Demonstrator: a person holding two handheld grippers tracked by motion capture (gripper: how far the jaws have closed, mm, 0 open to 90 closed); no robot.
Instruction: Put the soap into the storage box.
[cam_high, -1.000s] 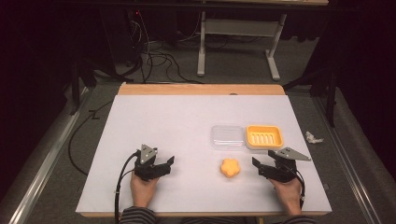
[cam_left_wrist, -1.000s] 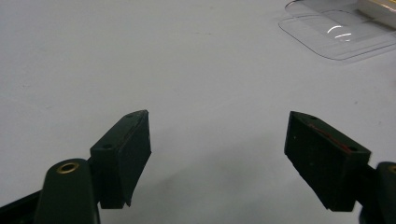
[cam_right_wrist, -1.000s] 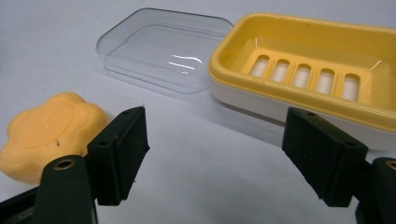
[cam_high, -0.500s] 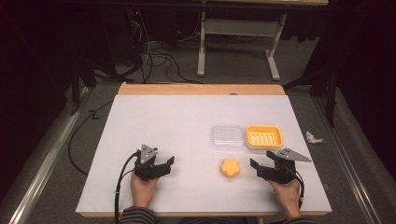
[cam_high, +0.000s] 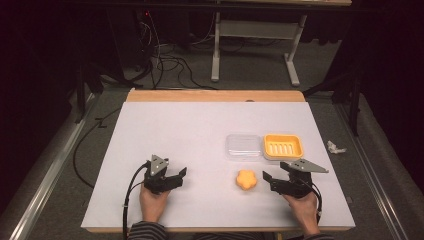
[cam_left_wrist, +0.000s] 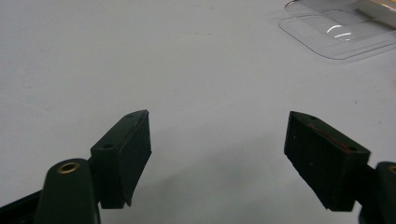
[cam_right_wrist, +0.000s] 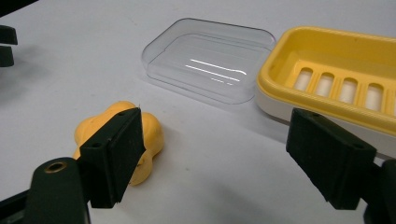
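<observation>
- While one orange flower-shaped soap (cam_high: 246, 179) lies on the white tabletop (cam_high: 190, 130), the right claw (cam_high: 268, 181) sits just beside it, jaws just opened wide, nothing between.
- One left claw (cam_high: 179, 176) gapes, empty.
- One clear lid (cam_high: 243, 146) touches one yellow soap dish (cam_high: 283, 146).
- Dark room, cables on floor (cam_high: 165, 62).

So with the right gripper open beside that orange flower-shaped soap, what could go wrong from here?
1. The orange flower-shaped soap is lobed and rounded, and lies off to one side of the open right gripper; a pinch from here might skid it away.
2. The clear plastic lid lies right against the yellow slotted soap dish, so a hand reaching for the dish could knock it.
</observation>
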